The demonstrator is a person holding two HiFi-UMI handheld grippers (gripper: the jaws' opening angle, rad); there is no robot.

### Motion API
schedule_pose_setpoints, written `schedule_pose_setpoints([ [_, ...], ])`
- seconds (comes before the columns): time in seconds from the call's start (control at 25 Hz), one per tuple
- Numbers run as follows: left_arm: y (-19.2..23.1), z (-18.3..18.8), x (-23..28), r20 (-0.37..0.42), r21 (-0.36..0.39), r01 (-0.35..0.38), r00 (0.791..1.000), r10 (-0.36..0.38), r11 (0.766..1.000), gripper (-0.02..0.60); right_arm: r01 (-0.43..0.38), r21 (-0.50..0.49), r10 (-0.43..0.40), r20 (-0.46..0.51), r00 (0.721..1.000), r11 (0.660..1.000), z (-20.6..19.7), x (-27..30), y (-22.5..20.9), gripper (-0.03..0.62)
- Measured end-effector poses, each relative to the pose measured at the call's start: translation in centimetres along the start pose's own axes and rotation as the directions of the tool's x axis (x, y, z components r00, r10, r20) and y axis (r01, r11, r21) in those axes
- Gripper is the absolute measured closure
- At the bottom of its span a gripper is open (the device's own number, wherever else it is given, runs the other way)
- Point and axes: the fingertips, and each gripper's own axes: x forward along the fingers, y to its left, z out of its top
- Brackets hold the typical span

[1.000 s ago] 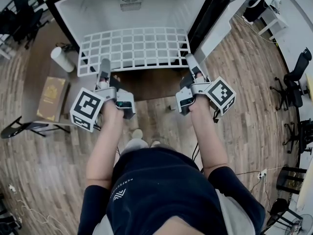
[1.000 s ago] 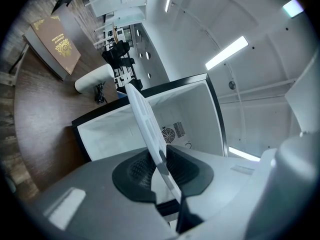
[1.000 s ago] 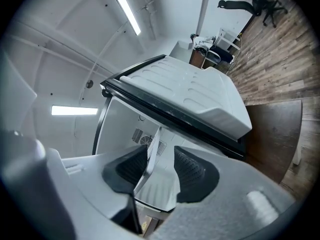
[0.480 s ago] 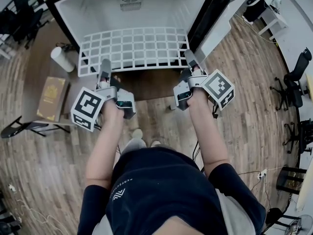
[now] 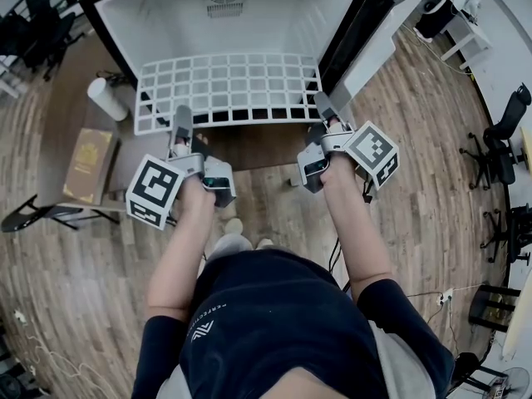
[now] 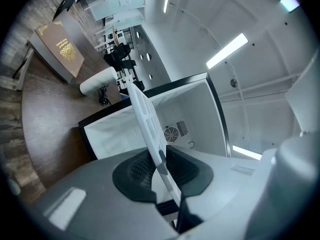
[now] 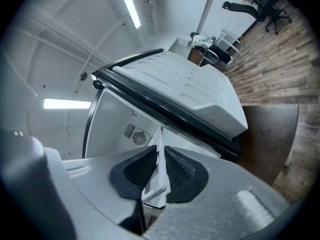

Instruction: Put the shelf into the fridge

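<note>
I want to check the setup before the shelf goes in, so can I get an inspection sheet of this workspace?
Surface: wood plank floor, with a dark brown surface under the fridge.
Job's things: white wire shelf at the mouth of the open fridge, held by its front edge.
Clutter: brown book and white roll left of the fridge.
Grippers: left gripper is shut on the shelf's front edge. The right gripper has just been closing and its pads are now on that edge.
Cables: thin cable on the floor at right.
Surroundings: office chairs at right, folding chair at left.
</note>
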Motion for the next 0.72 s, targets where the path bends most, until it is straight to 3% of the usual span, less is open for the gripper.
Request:
schedule_pose_setpoints([
  [0.08, -0.4, 0.2, 0.0, 0.003, 0.023, 0.002, 1.0, -0.002, 1.0, 0.518, 0.007, 0.049, -0.006, -0.016, 1.0, 0.999, -0.4, 0.2, -0.8, 0.548],
  [0.28, -1.0, 0.0, 0.3, 0.006, -0.015, 0.072, 0.997, -0.072, 0.997, 0.517, -0.031, -0.023, 0.031, -0.002, 1.0, 0.999, 0.3, 0.0, 0.5, 0.54],
  [0.72, -0.9, 0.2, 0.5, 0.014, -0.048, 0.078, 0.997, -0.077, 0.996, 0.517, -0.063, -0.011, 0.063, 0.005, 0.998, 0.998, 0.7, 0.1, 1.3, 0.543],
])
